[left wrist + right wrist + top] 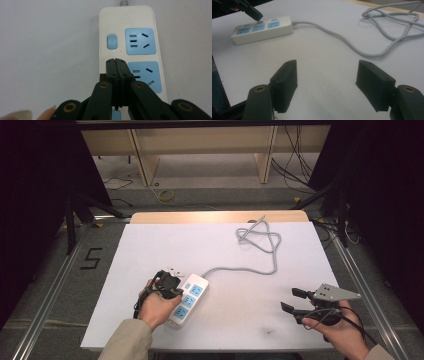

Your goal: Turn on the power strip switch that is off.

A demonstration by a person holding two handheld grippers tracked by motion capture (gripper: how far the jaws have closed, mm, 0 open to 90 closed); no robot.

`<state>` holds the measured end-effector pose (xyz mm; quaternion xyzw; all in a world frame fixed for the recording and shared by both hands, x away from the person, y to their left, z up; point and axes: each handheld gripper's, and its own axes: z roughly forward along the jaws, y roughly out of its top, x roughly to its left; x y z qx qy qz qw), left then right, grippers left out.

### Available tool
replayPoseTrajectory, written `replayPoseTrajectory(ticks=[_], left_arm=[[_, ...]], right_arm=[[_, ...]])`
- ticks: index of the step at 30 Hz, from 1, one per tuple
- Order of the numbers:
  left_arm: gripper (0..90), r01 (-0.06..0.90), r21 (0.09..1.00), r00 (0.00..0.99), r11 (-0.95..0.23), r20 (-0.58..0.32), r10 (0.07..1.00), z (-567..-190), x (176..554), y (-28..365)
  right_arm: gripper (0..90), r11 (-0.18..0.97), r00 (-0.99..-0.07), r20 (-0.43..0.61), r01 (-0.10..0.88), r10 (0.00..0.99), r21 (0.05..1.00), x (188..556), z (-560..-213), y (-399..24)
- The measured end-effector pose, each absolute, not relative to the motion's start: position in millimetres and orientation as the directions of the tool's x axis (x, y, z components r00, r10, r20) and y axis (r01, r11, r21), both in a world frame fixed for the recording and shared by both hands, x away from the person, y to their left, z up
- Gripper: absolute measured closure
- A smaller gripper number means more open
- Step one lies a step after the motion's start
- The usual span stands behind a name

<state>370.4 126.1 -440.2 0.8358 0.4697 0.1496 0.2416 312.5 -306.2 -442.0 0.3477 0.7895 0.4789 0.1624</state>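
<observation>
A white power strip [189,300] with blue sockets lies left of centre on the white table; in the left gripper view the power strip [130,30] has a blue switch [112,42] beside its top socket. My left gripper [176,292] is shut with nothing between its jaws. Its tips [115,62] hover over the strip just below the switch, at the edge of the middle socket [147,75]. My right gripper [290,300] stands open above bare table at the front right, far from the strip, and nothing lies between the wide-apart jaws of that gripper [327,82].
The strip's grey cable [240,269] runs right and back to a loose coil [260,237] near the table's far edge [220,216]. In the right gripper view the cable [352,42] crosses the table ahead. Black curtains and floor cables surround the table.
</observation>
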Motion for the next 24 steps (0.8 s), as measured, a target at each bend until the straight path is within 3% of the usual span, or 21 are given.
replayPoseTrajectory(ticks=[24], left_arm=[[90.0, 0.731, 0.519, 0.512, -0.443, 0.012, 0.859, -441.0, 374.1, 124.7]], right_arm=[[33.8, 0.301, -0.705, 0.078, 0.396, 0.705, 0.867, 312.8, -442.4, -306.1]])
